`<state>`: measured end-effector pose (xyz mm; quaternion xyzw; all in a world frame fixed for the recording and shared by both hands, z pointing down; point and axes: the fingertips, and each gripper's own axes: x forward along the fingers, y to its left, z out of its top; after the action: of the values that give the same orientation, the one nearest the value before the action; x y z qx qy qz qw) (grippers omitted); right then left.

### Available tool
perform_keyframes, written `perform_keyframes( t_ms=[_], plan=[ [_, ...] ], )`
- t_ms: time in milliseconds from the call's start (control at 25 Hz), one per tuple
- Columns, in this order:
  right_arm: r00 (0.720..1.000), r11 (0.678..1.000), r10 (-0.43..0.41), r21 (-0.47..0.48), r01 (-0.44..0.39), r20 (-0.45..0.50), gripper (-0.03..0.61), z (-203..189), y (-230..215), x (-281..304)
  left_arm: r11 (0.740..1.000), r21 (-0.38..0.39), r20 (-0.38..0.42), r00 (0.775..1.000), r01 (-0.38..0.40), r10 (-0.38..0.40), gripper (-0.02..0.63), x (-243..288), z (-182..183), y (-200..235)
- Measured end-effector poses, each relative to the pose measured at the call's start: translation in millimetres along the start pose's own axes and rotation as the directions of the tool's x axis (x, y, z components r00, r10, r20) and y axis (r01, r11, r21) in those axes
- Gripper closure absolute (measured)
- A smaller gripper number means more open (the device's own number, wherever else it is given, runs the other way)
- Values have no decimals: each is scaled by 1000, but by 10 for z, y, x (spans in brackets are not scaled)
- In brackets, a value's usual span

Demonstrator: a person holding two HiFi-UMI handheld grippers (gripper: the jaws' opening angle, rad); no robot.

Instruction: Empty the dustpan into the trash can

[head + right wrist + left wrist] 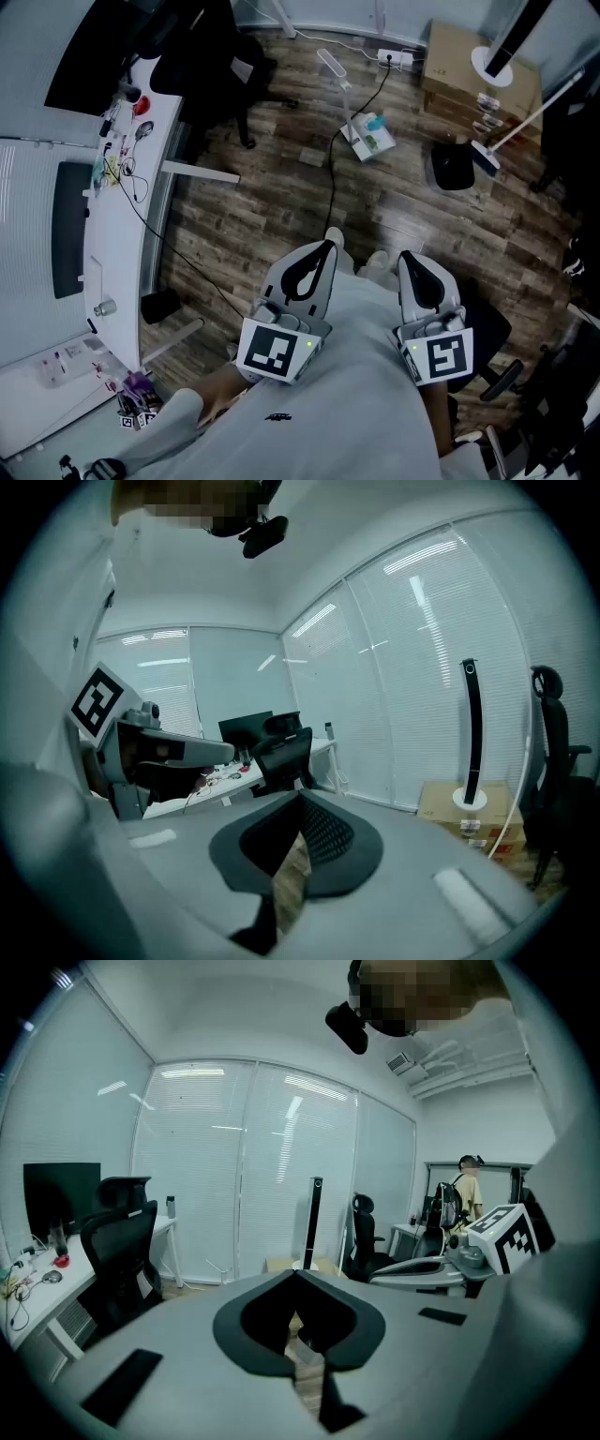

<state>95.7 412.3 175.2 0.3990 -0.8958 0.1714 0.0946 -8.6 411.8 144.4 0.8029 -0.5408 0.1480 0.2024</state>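
Observation:
In the head view a white long-handled dustpan (pixel 368 139) with something teal in it lies on the wood floor far ahead. A black round bin (pixel 453 167) stands to its right, beside a white-handled broom (pixel 520 122). My left gripper (pixel 328 246) and right gripper (pixel 406 256) are held side by side close to my body, well short of the dustpan. Both are shut with nothing between the jaws. The left gripper view shows its jaws (pixel 296 1275) meeting, and the right gripper view shows the same (pixel 300 796).
A white desk (pixel 112 234) with a monitor and small clutter runs along the left. A black office chair (pixel 220 66) stands at the top left. A black cable (pixel 330 187) crosses the floor to a power strip. A cardboard box (pixel 459 61) bearing a lamp base sits top right.

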Motion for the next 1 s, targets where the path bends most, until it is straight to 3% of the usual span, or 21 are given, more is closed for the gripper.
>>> perform_keyframes(
  t_ms=[240, 400, 560, 1000],
  plan=[
    [998, 1000, 28, -9, -28, 51, 568, 73, 55, 83, 998, 41, 63, 997, -38, 36, 606, -9, -37, -1],
    [998, 999, 42, -28, -40, 44, 568, 29, 92, 26, 998, 52, 84, 996, -28, 23, 607, -29, -30, -91],
    [993, 998, 49, 33, -53, 109, 568, 97, 117, -79, 998, 61, 96, 995, -22, 16, 607, -72, -32, -150],
    [980, 999, 41, 19, -46, 194, 568, 80, -62, -408, 991, 127, 146, 989, -43, 24, 606, -87, 135, -388]
  ],
)
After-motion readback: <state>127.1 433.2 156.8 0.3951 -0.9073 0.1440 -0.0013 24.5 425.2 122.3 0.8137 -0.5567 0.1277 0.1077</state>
